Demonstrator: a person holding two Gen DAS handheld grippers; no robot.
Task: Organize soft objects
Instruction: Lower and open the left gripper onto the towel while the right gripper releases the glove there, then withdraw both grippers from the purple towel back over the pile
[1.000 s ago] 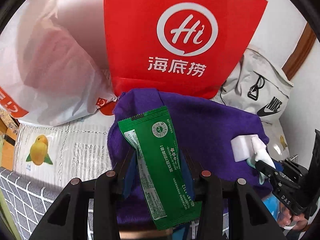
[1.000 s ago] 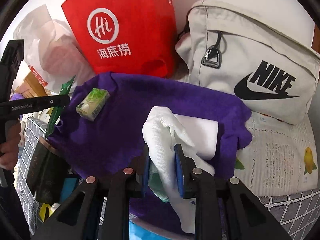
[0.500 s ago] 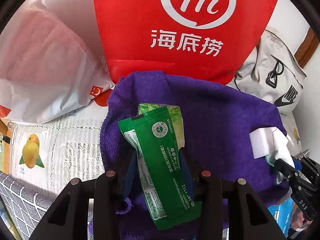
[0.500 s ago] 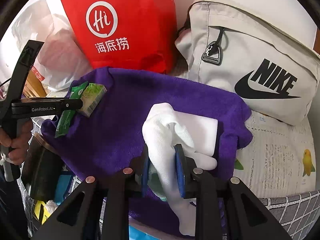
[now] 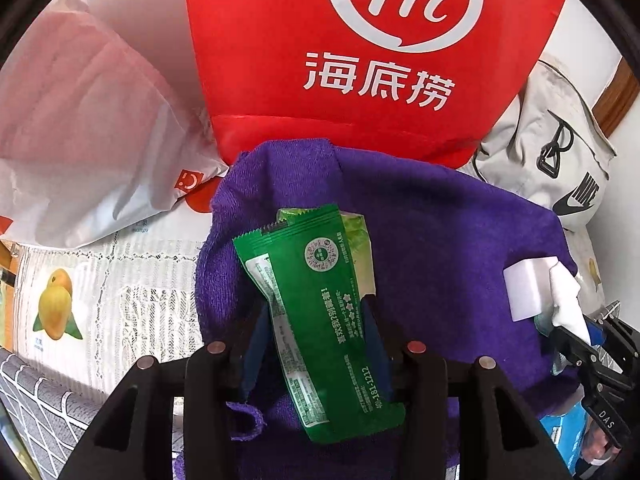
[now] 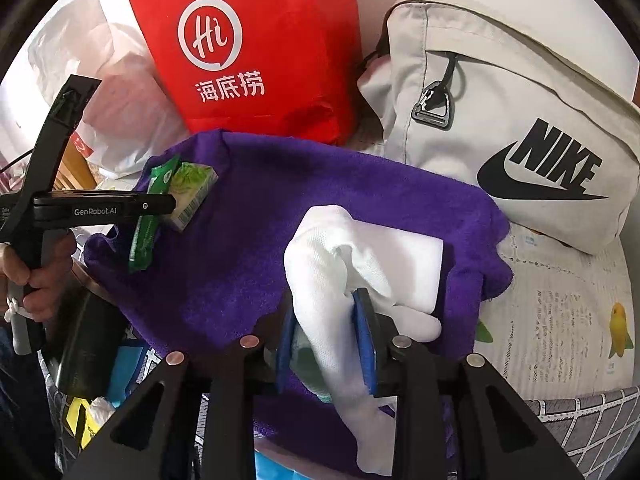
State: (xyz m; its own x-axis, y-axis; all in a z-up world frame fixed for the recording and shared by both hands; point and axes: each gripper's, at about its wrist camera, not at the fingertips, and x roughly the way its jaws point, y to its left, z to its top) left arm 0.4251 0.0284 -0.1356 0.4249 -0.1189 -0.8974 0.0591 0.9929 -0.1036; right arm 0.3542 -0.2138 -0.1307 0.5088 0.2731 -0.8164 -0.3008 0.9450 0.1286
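Purple towel (image 6: 304,216): spread in front of the red bag (image 6: 256,48), bearing all items. Left gripper (image 5: 316,344), jaws opening, green sachet (image 5: 320,292) between its pads, over a pale green packet (image 6: 192,196) at the towel's left part. Right gripper (image 6: 326,344), jaws opening, white sock (image 6: 320,264) between them, beside a white block (image 6: 412,264) at the towel's right part.

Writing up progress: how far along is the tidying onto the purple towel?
Done: a pale green packet and a white block lie on the purple towel. In hand: the left gripper holds a green sachet; the right gripper's jaws are opening around a white sock. Left: releasing both.
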